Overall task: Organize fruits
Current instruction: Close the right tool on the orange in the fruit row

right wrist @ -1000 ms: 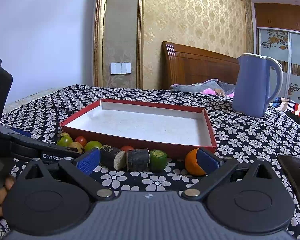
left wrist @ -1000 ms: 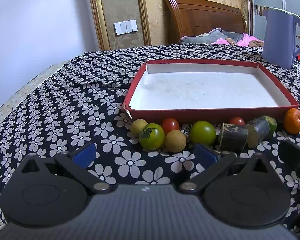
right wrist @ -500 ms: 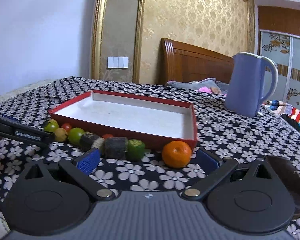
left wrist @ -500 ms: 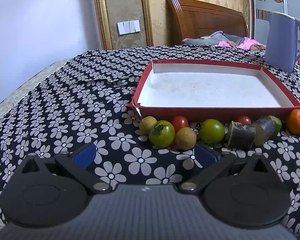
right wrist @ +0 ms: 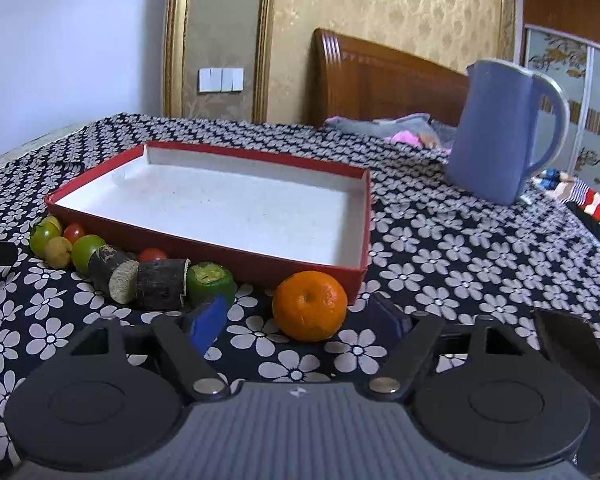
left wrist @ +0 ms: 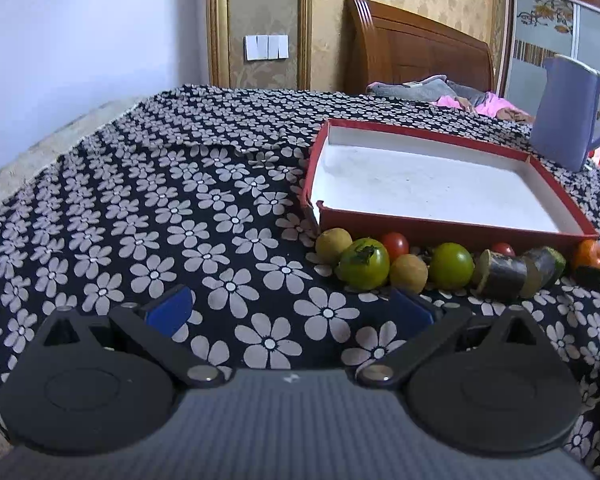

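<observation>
Floral tablecloth (left wrist: pixel 188 200) lies under both level, spread-fingered hand-held grippers, right hand-held gripper (right wrist: pixel 300 322) flanking the orange (right wrist: pixel 309 306).

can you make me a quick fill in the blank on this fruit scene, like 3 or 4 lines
1. The red tray holds ____ fruits.
2. The fruit straight ahead between the open fingers of the right gripper is the ____.
3. The blue jug stands ____ the tray, on the flowered cloth.
4. The left gripper is open and holds ____.

Missing words: no; orange; outside; nothing
</observation>
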A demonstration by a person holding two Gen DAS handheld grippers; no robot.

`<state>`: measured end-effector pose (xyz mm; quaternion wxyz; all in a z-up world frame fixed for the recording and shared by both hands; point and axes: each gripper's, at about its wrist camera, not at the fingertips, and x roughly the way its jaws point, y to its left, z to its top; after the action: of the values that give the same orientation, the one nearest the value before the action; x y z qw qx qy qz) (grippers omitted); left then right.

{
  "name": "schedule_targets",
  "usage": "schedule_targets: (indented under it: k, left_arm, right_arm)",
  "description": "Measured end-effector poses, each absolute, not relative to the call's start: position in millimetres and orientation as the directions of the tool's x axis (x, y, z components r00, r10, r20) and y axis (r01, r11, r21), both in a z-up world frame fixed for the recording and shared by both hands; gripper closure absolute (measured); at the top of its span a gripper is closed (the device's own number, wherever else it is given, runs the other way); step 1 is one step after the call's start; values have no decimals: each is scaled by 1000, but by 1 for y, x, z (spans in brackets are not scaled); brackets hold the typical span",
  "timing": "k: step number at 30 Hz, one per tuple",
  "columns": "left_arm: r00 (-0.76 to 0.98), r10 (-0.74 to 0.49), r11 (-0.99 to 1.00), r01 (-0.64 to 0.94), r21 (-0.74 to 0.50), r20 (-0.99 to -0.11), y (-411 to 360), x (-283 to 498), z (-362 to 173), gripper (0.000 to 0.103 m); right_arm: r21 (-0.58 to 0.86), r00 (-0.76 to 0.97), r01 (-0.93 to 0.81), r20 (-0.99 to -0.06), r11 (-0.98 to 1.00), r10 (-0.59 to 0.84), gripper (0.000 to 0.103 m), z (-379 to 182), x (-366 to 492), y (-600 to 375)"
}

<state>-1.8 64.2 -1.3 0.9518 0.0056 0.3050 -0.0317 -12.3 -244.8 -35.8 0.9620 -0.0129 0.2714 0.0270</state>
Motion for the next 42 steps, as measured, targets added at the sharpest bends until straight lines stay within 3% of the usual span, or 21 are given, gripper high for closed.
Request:
schedule_targets:
  k: [5,7,8,18,24,30,34,37,42]
  left_arm:
    - [820,-62,998,69,-9,-569,64,-6,-2,0]
    - [823,-57,998,68,-1,-565,63,-7,-2,0]
    - [824,-56,998,69,1,-563,63,-8,-3,0]
    - [827,-108,991,130,2,-551,60,-8,-1,0]
    - [833,-67,995,97,26,-549,55,5,4,0]
    - [804,-65,997,71,-13,-591,48,31,10,0]
    - [788,18,998,25,60,-616,40,39,4,0]
    - [787,29,1000,-21,21,-616,63,29,8,0]
    - [801,154,986,-162,39,-578,109,14,22,0]
  right_arm:
    - [11,834,-57,-550,998,53,44,-37,-2,-248]
    - [12,833,-43,-552,999,42,59,-37,0,-252]
    - [22,832,-42,-552,999,47,61,-37,-1,-255]
    - [78,861,-27,-504,997,63,62,-31,-19,-262]
    - [97,876,-57,-472,994,97,62,-27,-30,-257]
    - [111,881,-66,-460,992,110,62,-28,-32,-256]
    - [120,880,-74,-459,990,122,62,-29,-33,-256]
    - [121,884,-81,-451,989,128,62,-28,-36,-256]
    - [138,896,-84,-423,987,136,62,-24,-41,-258]
